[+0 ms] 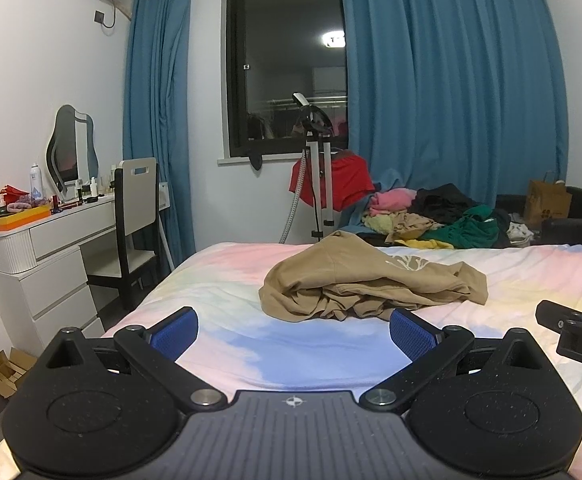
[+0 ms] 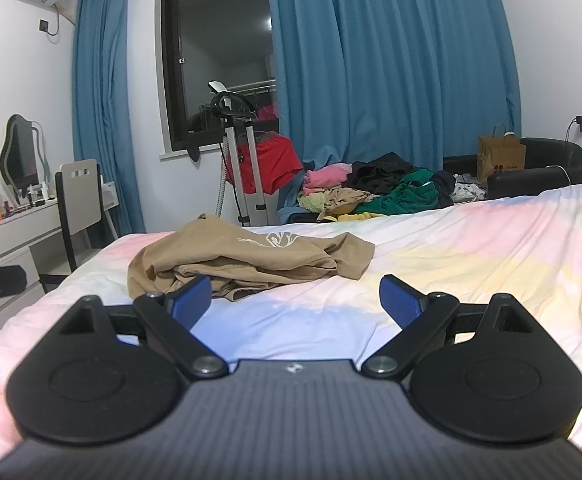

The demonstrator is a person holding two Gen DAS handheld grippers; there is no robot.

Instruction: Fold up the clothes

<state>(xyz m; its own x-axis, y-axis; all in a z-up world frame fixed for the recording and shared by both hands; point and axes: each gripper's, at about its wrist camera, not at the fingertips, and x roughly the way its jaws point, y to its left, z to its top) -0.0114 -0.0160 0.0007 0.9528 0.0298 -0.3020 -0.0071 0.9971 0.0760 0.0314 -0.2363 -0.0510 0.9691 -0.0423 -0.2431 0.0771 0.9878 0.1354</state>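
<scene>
left gripper (image 1: 294, 330) wide, empty | right gripper (image 2: 295, 300) wide (empty) | tan shirt (image 1: 371, 284) crumpled ahead

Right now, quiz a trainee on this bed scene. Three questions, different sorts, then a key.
1. True or false: the tan shirt lies crumpled on the bed.
2. The left gripper is: A open and empty, B shut on cloth, C out of view.
3. Fill in: the clothes pile sits beyond the bed, in front of the blue ____.

Key: 1 true; 2 A; 3 curtain.
</scene>
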